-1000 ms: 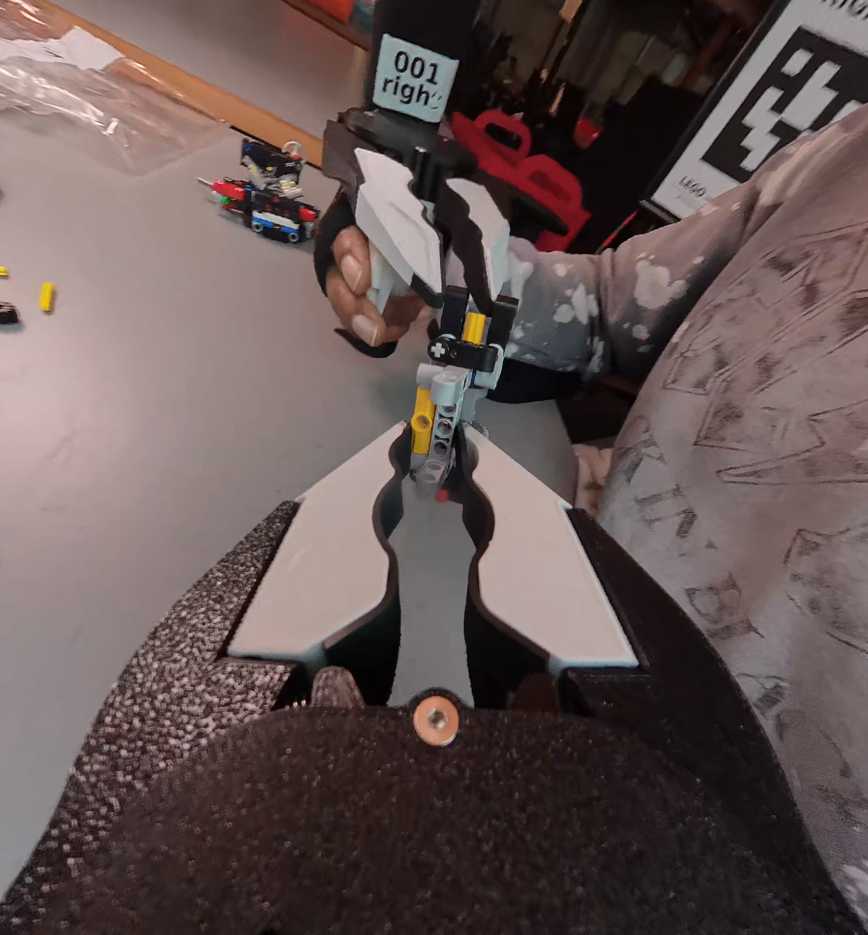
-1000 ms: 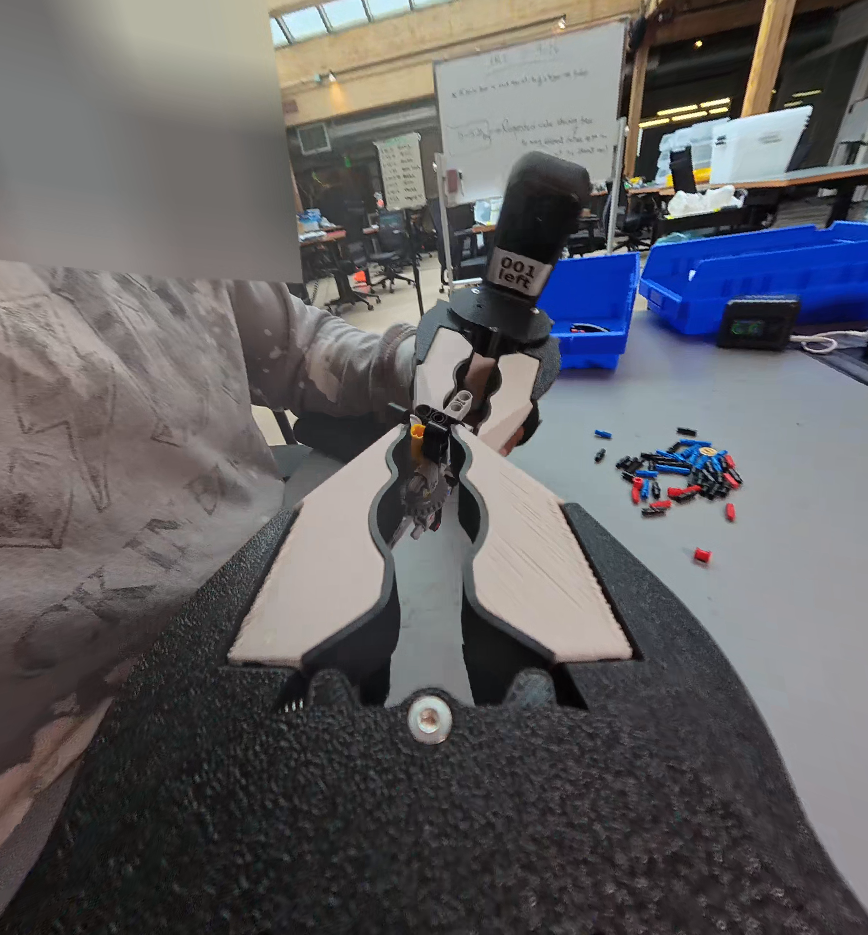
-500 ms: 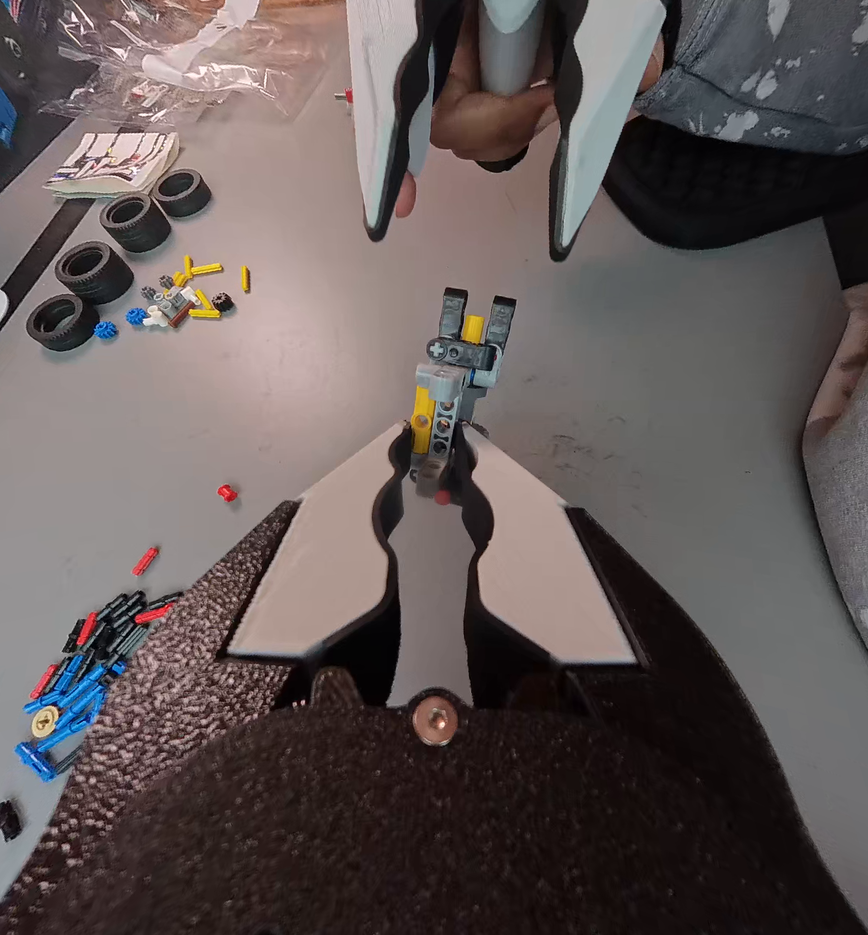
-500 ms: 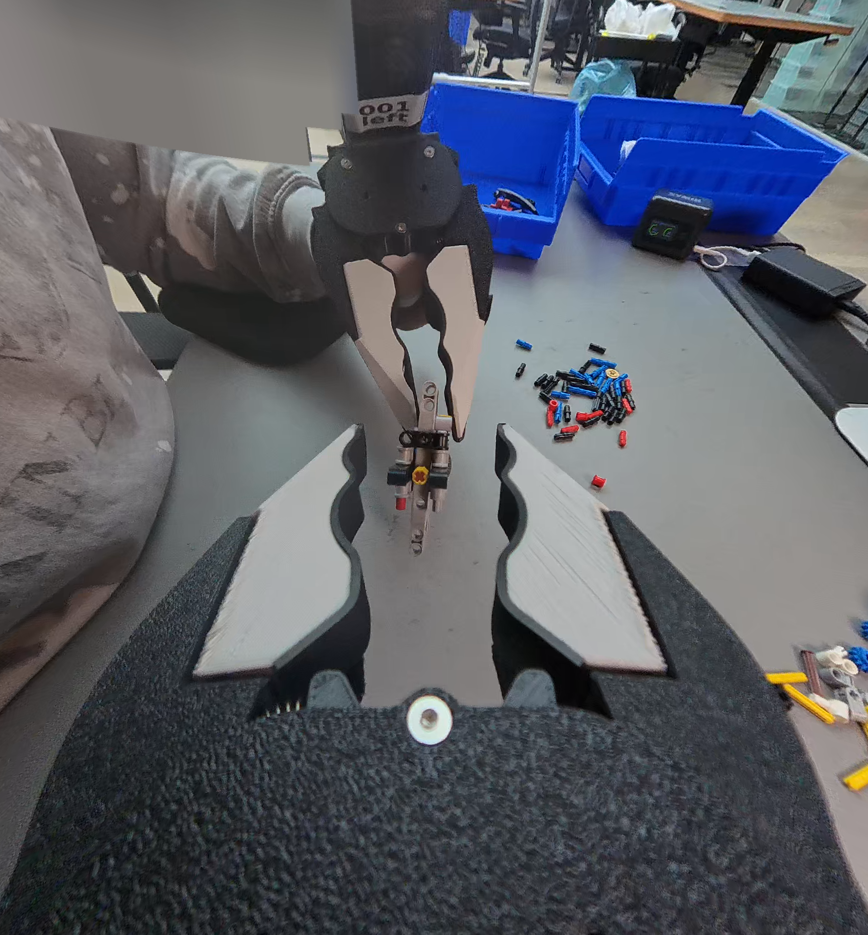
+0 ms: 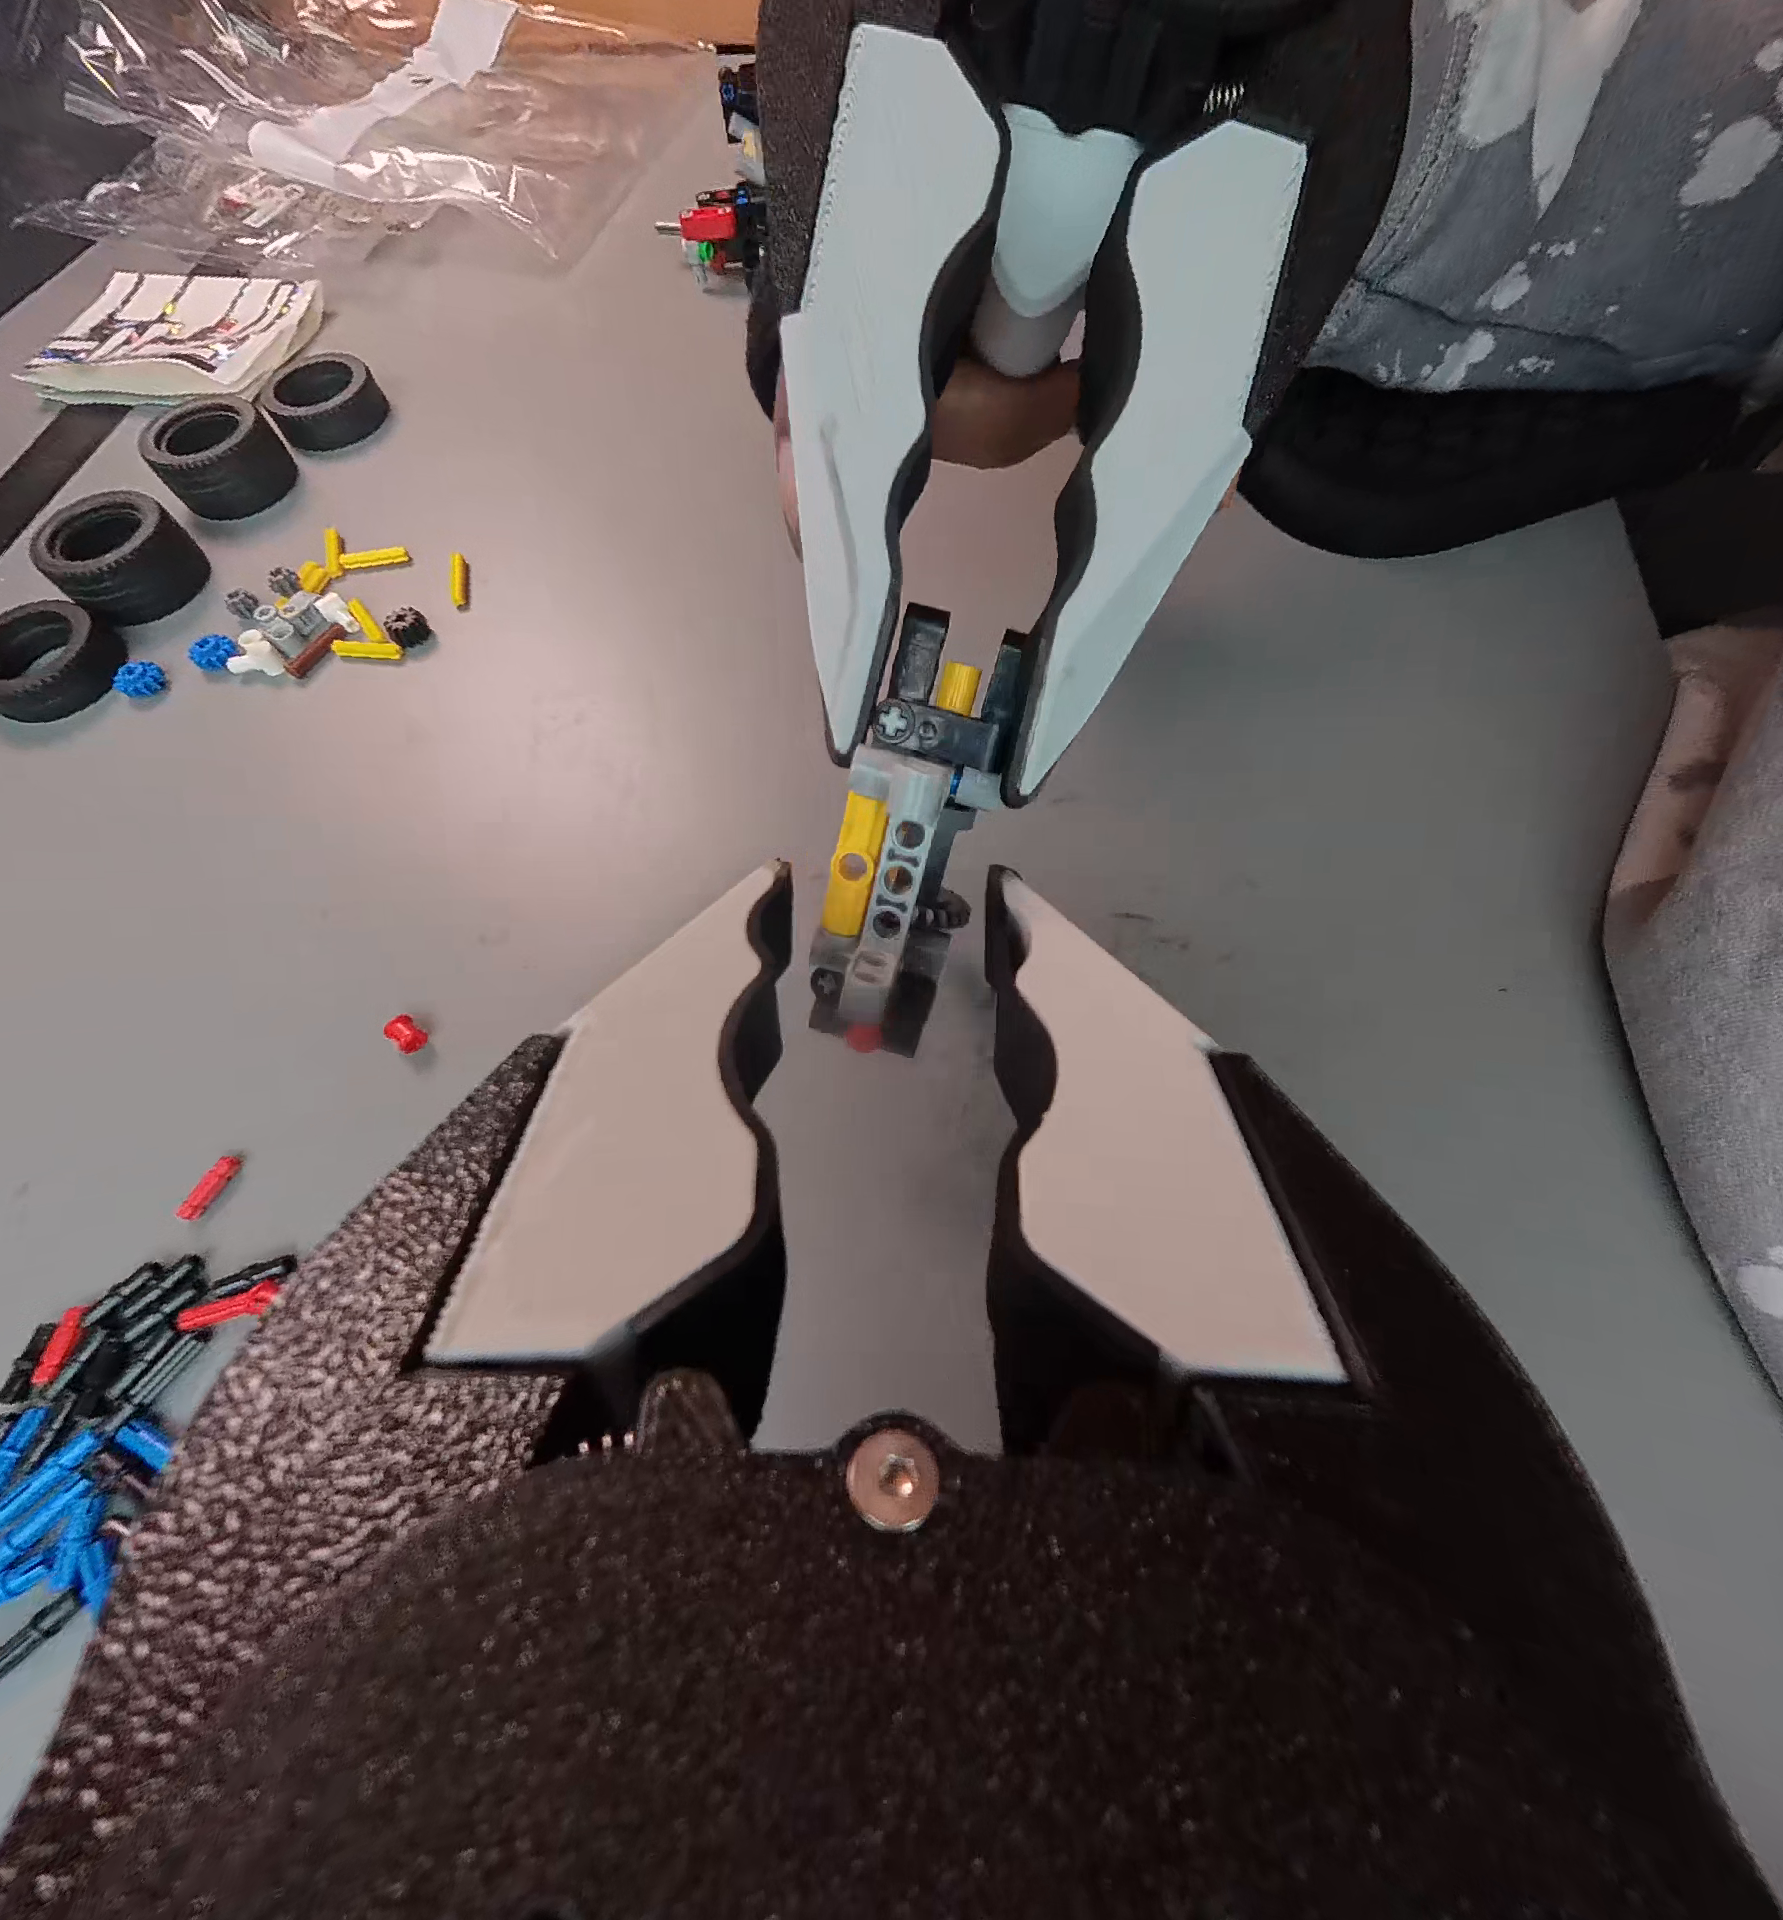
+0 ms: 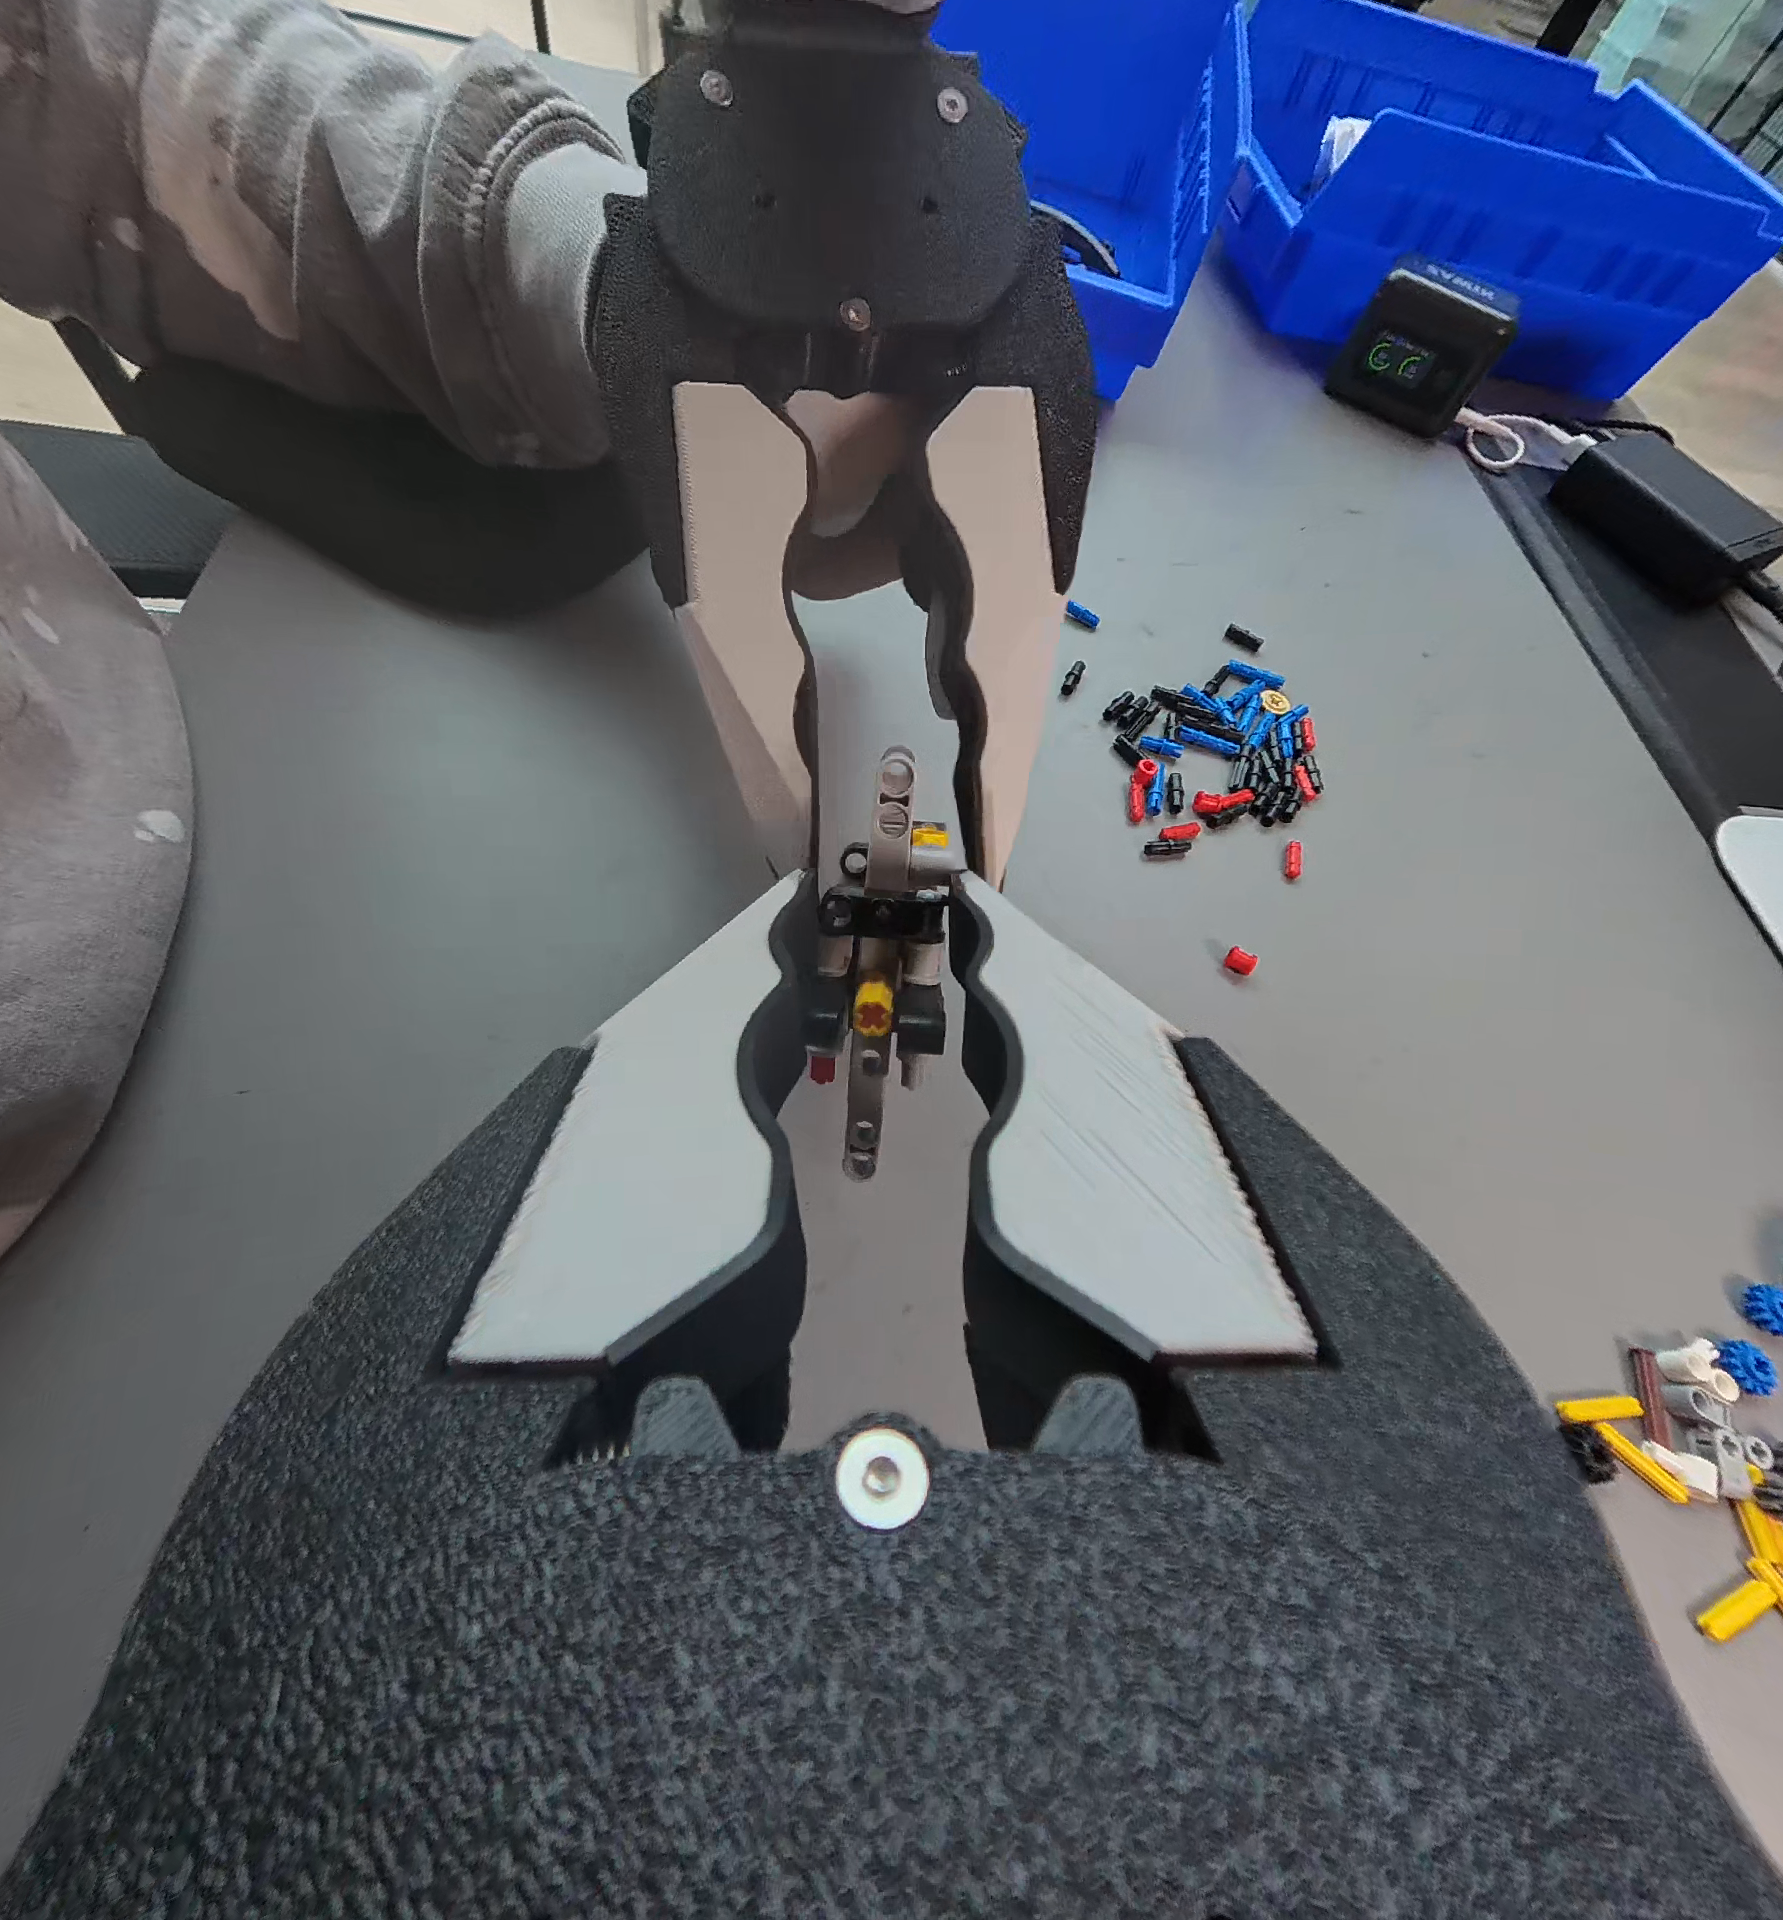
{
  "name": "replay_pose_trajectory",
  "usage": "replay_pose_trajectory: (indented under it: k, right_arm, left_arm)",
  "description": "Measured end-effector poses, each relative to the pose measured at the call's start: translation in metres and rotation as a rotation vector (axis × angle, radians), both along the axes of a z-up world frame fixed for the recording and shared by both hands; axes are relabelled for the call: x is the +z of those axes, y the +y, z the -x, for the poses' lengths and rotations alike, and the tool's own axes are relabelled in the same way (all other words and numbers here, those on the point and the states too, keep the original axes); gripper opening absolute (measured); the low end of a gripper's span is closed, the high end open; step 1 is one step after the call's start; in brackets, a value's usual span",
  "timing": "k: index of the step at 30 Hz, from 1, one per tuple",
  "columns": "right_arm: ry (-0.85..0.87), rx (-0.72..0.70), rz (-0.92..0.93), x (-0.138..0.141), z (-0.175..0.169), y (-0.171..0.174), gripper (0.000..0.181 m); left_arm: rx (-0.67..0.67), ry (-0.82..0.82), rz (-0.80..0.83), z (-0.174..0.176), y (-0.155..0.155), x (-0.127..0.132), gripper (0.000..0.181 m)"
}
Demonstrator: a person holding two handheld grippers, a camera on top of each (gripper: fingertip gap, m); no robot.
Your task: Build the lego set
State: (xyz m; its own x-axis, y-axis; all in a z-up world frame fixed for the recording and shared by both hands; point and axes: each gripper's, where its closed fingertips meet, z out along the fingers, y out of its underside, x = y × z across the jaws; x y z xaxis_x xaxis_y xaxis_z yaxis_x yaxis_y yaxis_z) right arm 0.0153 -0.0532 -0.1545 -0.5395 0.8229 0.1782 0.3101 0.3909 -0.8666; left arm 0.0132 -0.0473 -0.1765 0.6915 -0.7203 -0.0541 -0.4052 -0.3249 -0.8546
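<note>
Now my right gripper [image 6: 876,883] pinches the lego assembly's [image 5: 892,842] dark top, angled down from opposite. My left gripper [image 5: 887,883] stands spread around its lower end, fingertips apart from it, over the table [image 5: 451,883] near the person's edge.

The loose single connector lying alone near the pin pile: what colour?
Red connector, best seen in the right wrist view.

Small grey, yellow and black lego assembly [image 5: 897,831], upright on the table.
</note>
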Motion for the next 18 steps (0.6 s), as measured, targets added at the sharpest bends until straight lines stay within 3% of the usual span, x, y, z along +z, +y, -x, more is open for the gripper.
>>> replay_pose_trajectory:
  k: [4, 7, 12, 18]
  right_arm:
    - [0.033, 0.037, -0.008, 0.002, 0.006, -0.018, 0.023]
    - [0.119, -0.024, 0.041, 0.018, 0.011, -0.01, 0.022]
    - [0.164, -0.173, 0.163, 0.042, 0.011, 0.018, 0.05]
    - [0.111, -0.303, 0.355, 0.039, 0.023, 0.016, 0.059]
  left_arm:
    - [-0.061, -0.026, 0.009, -0.011, -0.004, -0.008, 0.018]
    - [-0.023, -0.037, -0.08, -0.003, 0.002, 0.003, 0.015]
    - [0.096, -0.036, -0.289, 0.016, 0.015, 0.033, 0.015]
    - [0.205, 0.262, -0.527, 0.03, 0.024, 0.043, 0.016]
